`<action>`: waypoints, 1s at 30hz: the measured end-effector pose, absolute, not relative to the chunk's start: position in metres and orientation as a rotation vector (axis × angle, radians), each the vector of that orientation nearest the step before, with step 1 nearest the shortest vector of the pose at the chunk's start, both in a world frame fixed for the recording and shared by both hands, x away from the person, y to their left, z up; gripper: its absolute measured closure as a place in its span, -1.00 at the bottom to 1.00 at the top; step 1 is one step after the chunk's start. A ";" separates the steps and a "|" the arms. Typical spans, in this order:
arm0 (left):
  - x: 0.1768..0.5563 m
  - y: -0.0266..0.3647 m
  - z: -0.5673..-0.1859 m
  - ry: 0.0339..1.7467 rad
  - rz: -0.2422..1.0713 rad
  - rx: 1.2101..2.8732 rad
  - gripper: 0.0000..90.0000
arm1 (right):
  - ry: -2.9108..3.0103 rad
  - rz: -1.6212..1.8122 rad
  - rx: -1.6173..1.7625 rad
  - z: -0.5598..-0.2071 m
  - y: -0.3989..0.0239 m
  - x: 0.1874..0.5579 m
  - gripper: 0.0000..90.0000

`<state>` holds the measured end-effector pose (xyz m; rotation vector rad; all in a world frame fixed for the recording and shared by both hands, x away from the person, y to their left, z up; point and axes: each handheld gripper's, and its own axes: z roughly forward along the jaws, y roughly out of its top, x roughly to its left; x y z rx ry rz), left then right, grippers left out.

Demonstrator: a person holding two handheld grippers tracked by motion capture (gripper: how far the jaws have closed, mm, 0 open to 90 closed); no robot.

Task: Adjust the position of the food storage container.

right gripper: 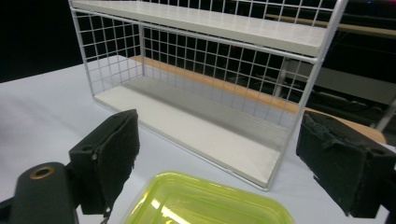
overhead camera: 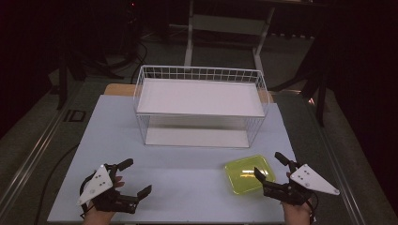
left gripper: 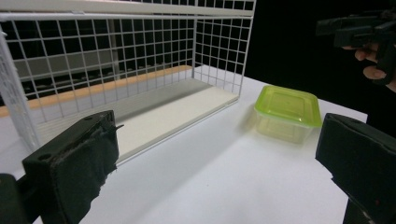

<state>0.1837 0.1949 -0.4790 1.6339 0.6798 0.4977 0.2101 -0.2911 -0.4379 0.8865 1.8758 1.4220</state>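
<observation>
Right gripper lined up on the green container, ready to grasp.

The right gripper [overhead camera: 271, 168], fingers wide and holding nothing, hovers over the green container [overhead camera: 248, 174] at lower right of the high view, before the wire shelf [overhead camera: 199, 96]. Lower squarely and straddle the lidded rim before closing. The left gripper [overhead camera: 135, 177] waits lower left, fingers wide, empty.

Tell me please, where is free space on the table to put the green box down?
The bare tabletop between the left hand-held gripper and the green box is free, as are both shelves of the wire rack. It is crowded only at the right front, where the right hand-held gripper stands open around the box.
</observation>
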 end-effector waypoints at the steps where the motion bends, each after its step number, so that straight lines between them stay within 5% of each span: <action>1: 0.184 0.195 -0.479 0.680 0.498 1.634 -1.00 | 1.890 1.425 0.880 -0.437 -0.291 0.210 -0.71; 16: 0.185 0.192 -0.481 0.665 0.497 1.650 -1.00 | 1.987 1.449 0.945 -0.430 -0.286 0.227 -0.68; 18: 0.185 0.191 -0.482 0.660 0.496 1.657 -1.00 | 1.999 1.429 0.939 -0.429 -0.289 0.231 -0.41; 30: 0.186 0.190 -0.482 0.660 0.491 1.664 -1.00 | 2.045 1.287 1.037 -0.449 -0.318 0.264 0.18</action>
